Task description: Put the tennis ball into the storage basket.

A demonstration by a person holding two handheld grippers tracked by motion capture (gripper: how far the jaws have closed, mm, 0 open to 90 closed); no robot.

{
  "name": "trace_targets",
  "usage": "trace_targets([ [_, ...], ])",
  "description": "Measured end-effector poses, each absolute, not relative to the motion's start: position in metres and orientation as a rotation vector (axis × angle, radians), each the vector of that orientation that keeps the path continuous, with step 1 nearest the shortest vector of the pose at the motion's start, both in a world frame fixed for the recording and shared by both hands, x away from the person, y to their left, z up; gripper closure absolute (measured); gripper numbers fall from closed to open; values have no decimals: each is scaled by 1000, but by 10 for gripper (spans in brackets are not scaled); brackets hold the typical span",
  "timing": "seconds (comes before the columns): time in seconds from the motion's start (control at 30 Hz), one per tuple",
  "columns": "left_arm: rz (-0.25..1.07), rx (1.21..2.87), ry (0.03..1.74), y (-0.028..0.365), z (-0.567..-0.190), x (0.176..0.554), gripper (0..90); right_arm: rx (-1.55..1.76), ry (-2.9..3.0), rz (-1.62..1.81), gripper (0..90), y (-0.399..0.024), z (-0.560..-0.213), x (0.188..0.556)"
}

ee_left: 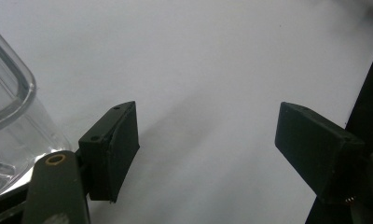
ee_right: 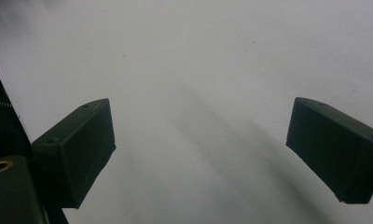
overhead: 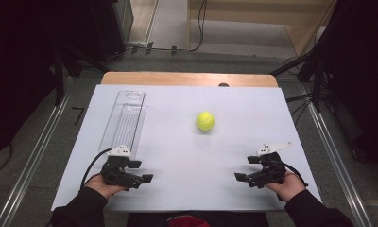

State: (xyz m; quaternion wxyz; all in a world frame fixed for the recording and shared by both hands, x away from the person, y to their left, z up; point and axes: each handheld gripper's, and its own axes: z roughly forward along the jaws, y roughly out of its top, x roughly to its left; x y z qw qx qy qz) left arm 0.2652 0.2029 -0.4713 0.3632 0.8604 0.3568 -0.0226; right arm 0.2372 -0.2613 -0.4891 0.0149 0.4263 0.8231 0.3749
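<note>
Beyond both tools [overhead: 144,171] — tennis ball [overhead: 205,121], well apart.

White worktop [overhead: 272,109] with a wooden far edge, on grey floor [overhead: 225,59]; metal rails [overhead: 33,161] alongside, dark stands, trailing cables behind.

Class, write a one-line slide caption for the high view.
Two hand-held grippers, left and right, rest open before a tennis ball and clear tray.
</note>
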Motion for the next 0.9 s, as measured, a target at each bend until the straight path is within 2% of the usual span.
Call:
trace_targets([
  [0.5, -82, 2186, 892, 202, -469, 268, 221, 1325, 2564, 1168, 60, -261, -489, 237],
  [0.9, -127, 2196, 867, 184, -463, 267, 223, 1322, 2570, 1168, 60, -260, -489, 237],
])
